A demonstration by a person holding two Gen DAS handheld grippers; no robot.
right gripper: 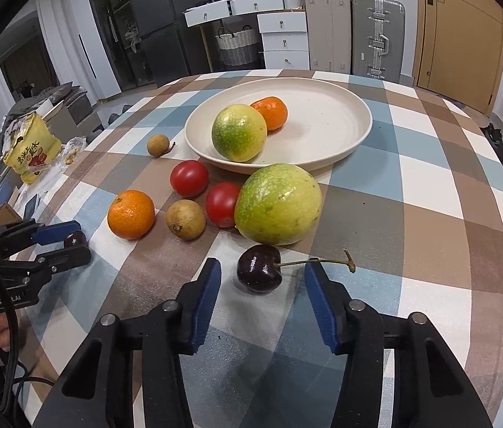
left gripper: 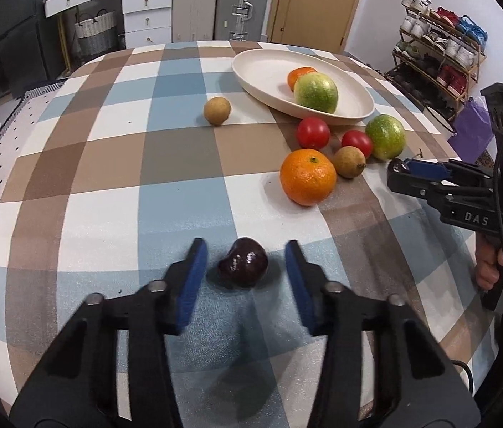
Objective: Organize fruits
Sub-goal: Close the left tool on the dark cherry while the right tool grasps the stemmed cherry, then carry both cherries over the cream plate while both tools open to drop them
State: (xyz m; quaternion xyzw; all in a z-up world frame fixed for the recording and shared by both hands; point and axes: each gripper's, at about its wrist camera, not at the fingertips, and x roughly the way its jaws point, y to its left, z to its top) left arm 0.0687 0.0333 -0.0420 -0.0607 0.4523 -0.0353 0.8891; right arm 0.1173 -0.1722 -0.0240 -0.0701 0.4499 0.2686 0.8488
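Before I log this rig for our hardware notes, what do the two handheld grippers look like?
Both are black pistol-grip frames with blue-padded fingers and round silver pivot bolts. The right gripper reads "DAS"; the left gripper has partly hidden white lettering. Black cables trail from each.

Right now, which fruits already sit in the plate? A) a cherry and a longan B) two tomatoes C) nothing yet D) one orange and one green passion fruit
D: the cream plate holds a small orange and a green passion fruit; the tomatoes, longans and cherries lie on the tablecloth outside it.
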